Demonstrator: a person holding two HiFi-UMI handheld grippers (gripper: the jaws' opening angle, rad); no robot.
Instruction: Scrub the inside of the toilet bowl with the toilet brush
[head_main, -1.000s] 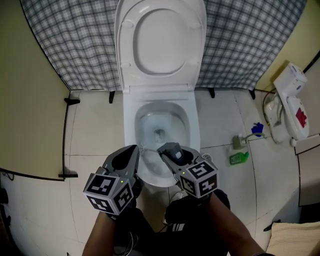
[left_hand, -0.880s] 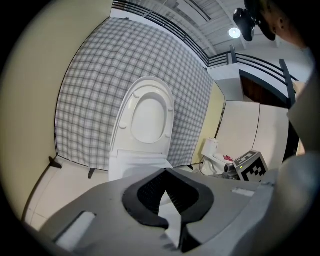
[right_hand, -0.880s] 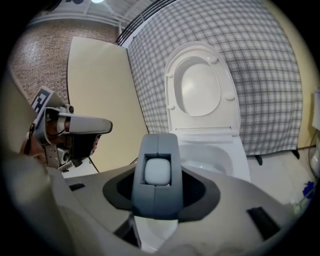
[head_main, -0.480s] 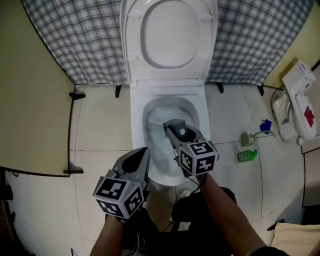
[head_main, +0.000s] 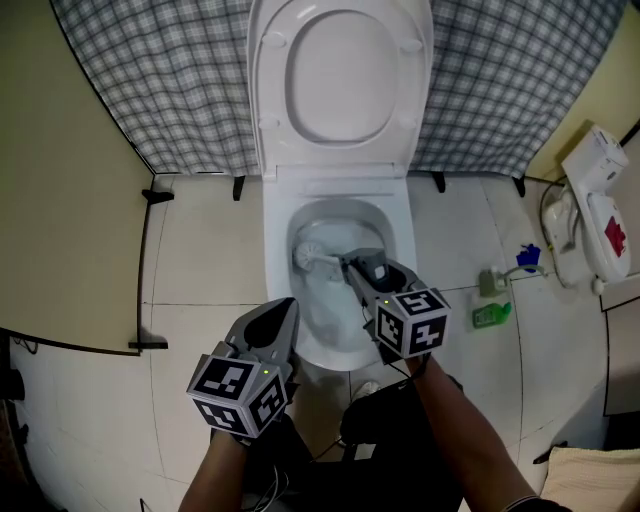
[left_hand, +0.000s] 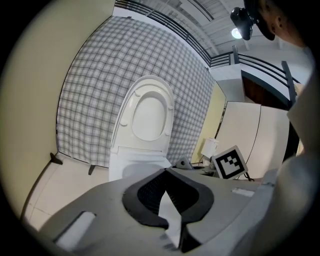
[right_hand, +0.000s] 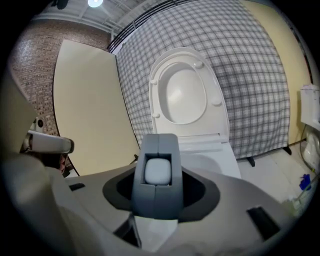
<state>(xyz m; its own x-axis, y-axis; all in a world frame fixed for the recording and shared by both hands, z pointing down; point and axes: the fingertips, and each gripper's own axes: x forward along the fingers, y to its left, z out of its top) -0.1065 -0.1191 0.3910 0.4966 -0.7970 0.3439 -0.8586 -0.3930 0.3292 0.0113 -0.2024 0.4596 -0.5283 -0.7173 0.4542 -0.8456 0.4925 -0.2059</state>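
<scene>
The white toilet (head_main: 398, 215) stands with lid and seat (head_main: 340, 80) raised against a checked curtain. My right gripper (head_main: 357, 264) reaches over the bowl from its near right side, shut on the handle of the toilet brush. The white brush head (head_main: 309, 256) rests against the inner left wall of the bowl. In the right gripper view, the jaws (right_hand: 159, 145) clamp round the white handle end (right_hand: 158, 171). My left gripper (head_main: 284, 306) hangs in front of the bowl's near left rim, shut and with nothing in it; its view shows the toilet (left_hand: 140, 165) ahead.
A green bottle (head_main: 478, 316) and a blue-topped spray bottle (head_main: 503, 273) stand on the tiled floor at the right. Further right a white appliance (head_main: 590, 215) leans by the wall. A beige panel (head_main: 60, 200) closes the left side. The person's legs fill the bottom.
The right gripper has moved forward over the bowl, and the brush head has gone from the near part of the bowl to its left wall. The left gripper has barely moved.
</scene>
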